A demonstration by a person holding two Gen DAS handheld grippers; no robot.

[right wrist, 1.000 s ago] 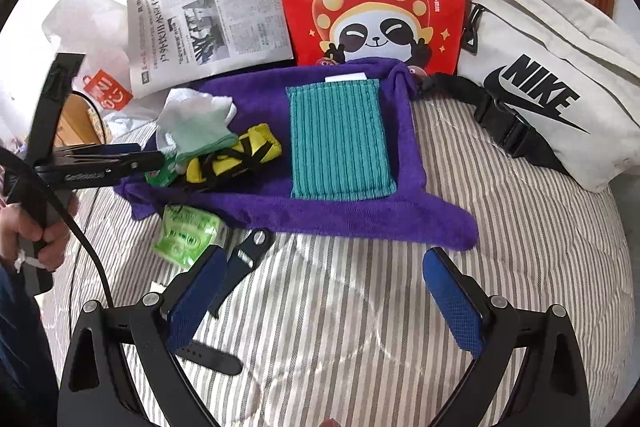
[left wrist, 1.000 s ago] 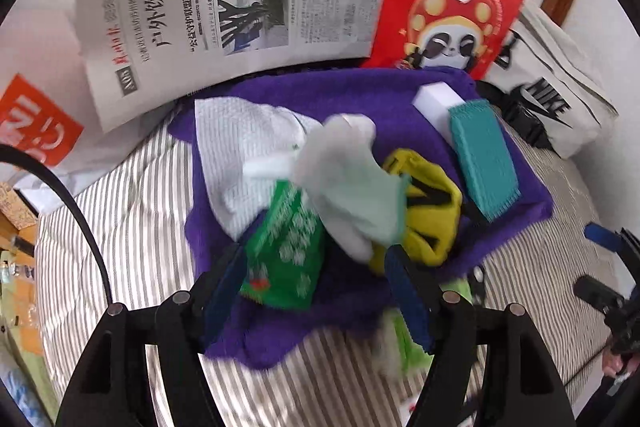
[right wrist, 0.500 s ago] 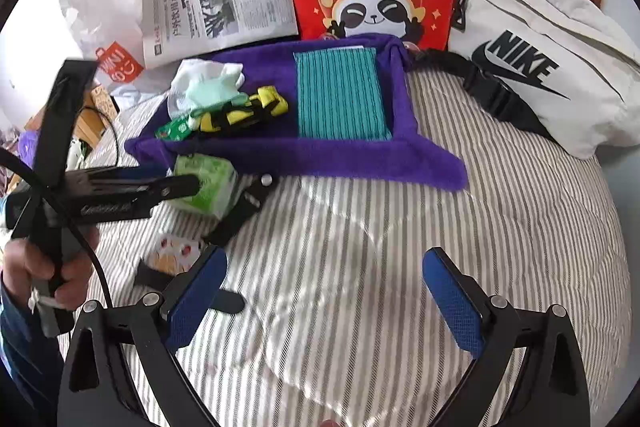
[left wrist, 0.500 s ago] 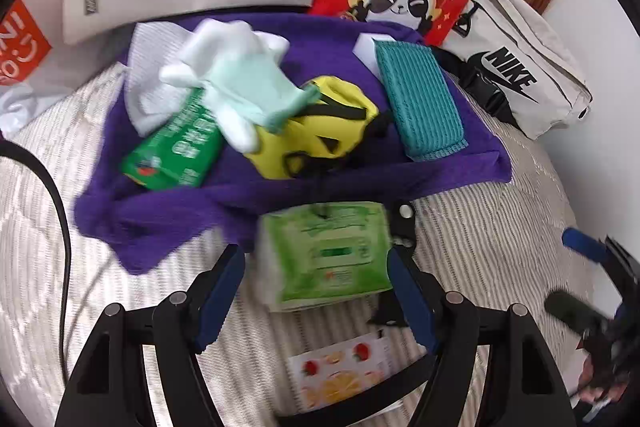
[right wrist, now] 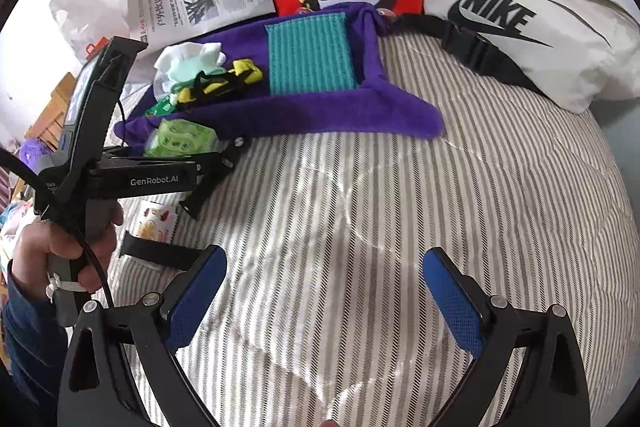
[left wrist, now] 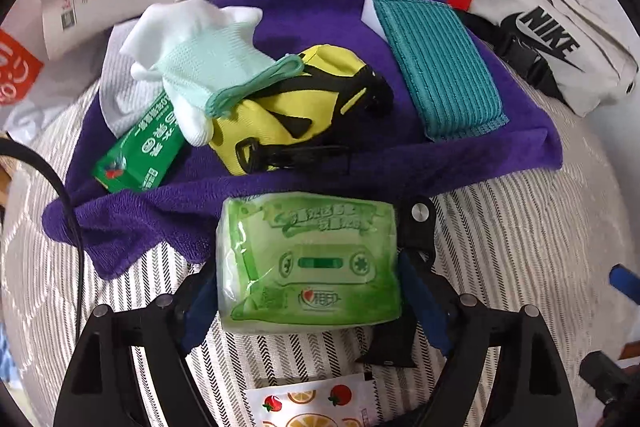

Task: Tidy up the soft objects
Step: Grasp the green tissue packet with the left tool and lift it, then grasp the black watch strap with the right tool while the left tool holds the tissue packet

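Green tissue pack lies on the striped bed between the just-widened, non-gripping left gripper, staged for pickup toward the purple towel; right gripper hangs open, empty.

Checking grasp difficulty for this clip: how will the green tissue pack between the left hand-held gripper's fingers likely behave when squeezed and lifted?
The green tissue pack looks puffy and film-wrapped, so it probably dents under the pads rather than resisting. Its glossy wrap may be slippery. It seems light for its bulk and, lying flat on the striped bedding, unlikely to roll.
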